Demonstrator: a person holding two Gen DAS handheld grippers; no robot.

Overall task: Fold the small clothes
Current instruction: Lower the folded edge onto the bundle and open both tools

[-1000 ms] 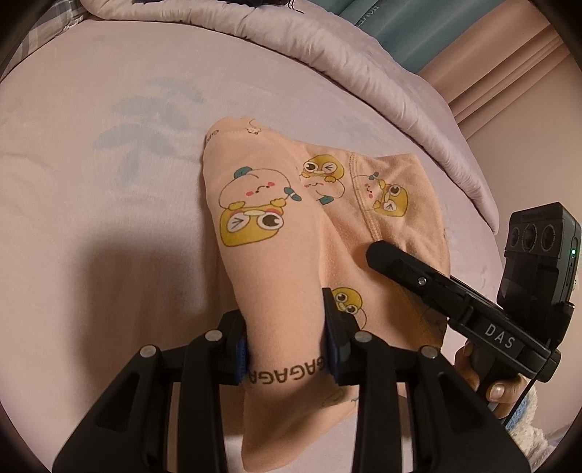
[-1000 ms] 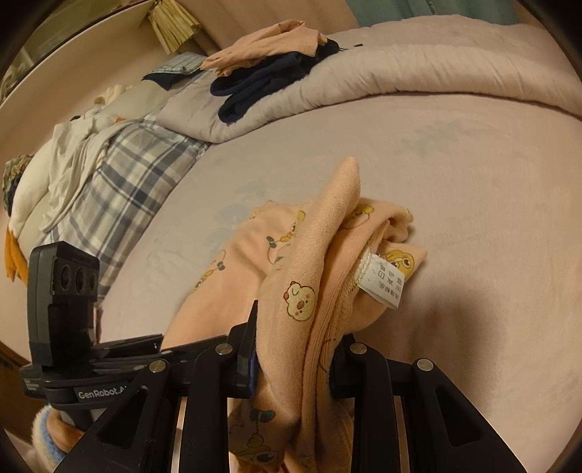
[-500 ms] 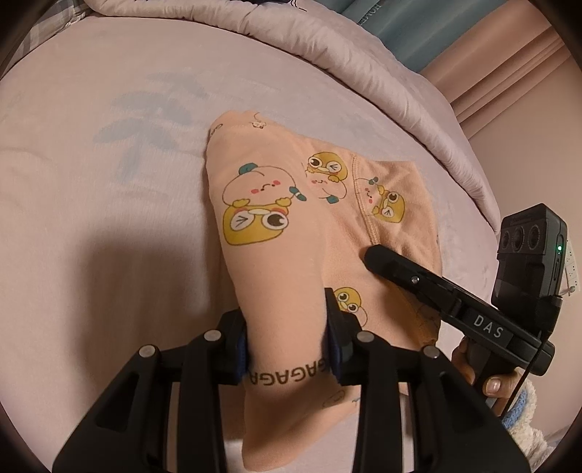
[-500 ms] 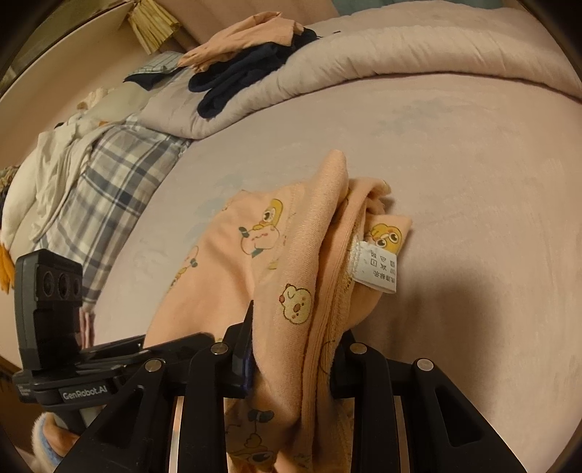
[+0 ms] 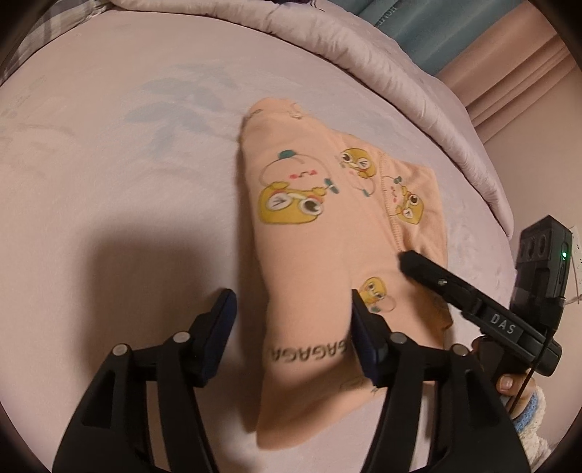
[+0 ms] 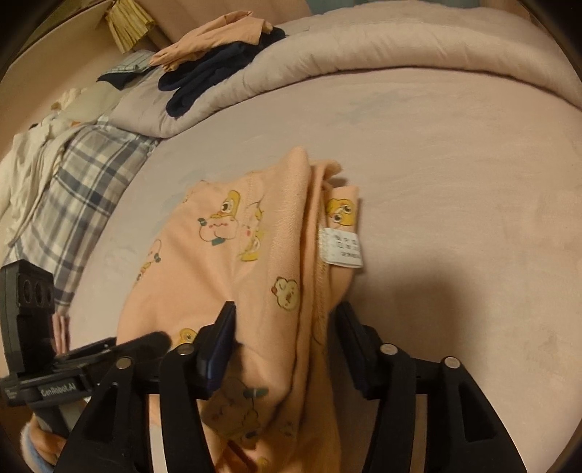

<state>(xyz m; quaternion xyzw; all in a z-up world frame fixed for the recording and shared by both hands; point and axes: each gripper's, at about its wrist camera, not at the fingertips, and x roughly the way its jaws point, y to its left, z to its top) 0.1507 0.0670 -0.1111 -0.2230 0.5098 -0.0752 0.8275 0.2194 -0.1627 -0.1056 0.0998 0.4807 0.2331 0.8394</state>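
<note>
— Where is the garment?

— The peach garment (image 5: 316, 254), printed with yellow cartoon figures, lies bunched in a long fold on the pink bed sheet (image 5: 109, 174). A white care label (image 6: 342, 247) hangs off its right edge in the right wrist view.

— And the left claw (image 5: 291, 320)?

— Its fingers are spread apart. The right finger touches the cloth's edge, and the left finger stands clear of the cloth, with sheet showing between them. It grips nothing.

— The right claw (image 6: 283, 327)?

— Also parted, wider than the fold lying between its fingers. The left pad (image 6: 218, 338) rests against the fabric; the right one sits just beside it. In the left wrist view the tip of that claw lies on the garment's right half.

— What surrounds it?

— A pale quilt (image 6: 363, 47) is rolled along the far side of the bed. On it lie dark navy clothes (image 6: 214, 76) and another peach piece (image 6: 218, 36). To the left is a plaid blanket (image 6: 80, 182) beside white fabric (image 6: 25, 160). Teal curtain (image 5: 454, 29) shows behind the quilt in the left wrist view.
</note>
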